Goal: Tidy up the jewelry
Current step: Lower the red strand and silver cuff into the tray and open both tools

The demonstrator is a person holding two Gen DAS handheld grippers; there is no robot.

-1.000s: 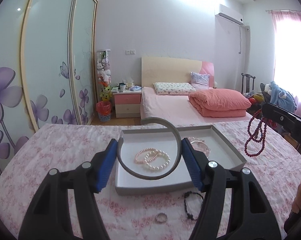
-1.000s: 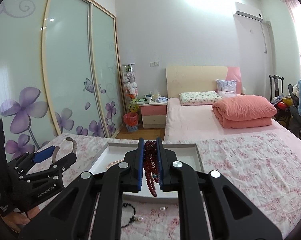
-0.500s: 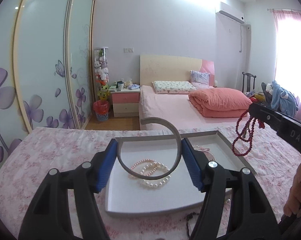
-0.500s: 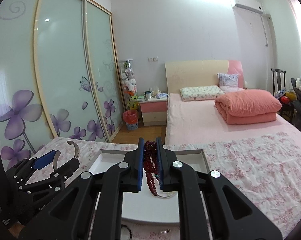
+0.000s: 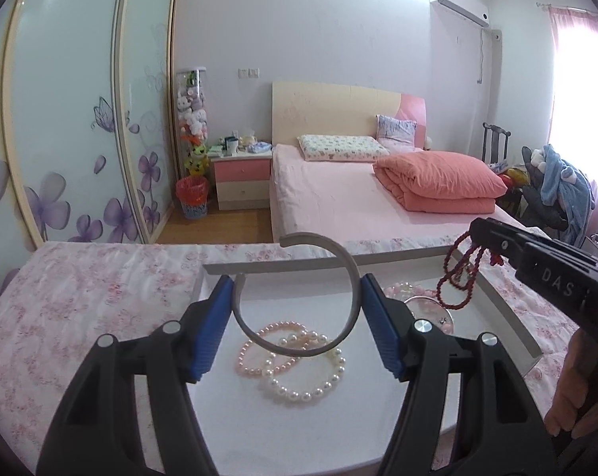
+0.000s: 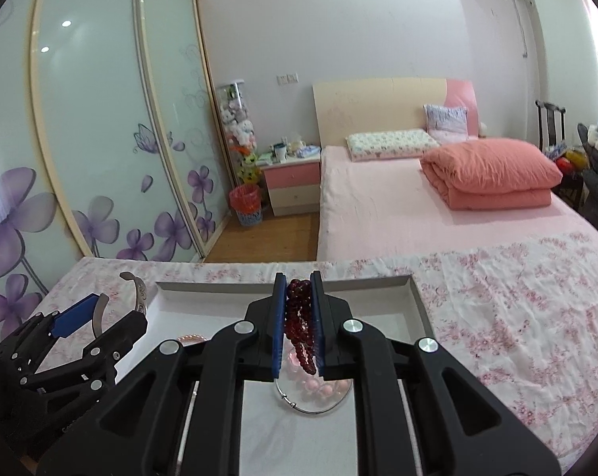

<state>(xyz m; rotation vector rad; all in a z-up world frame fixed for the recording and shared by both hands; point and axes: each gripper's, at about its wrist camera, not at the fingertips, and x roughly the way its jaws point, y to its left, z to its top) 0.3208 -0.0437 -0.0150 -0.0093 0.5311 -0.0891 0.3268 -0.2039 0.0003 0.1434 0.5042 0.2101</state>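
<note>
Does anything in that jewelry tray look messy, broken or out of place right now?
Nothing looks broken or spilled. In the white tray, the pink pearl bracelet and white pearl bracelet overlap rather than lying apart. The left claw holds a silver cuff bangle, the right claw dark red beads, both above the tray.
</note>
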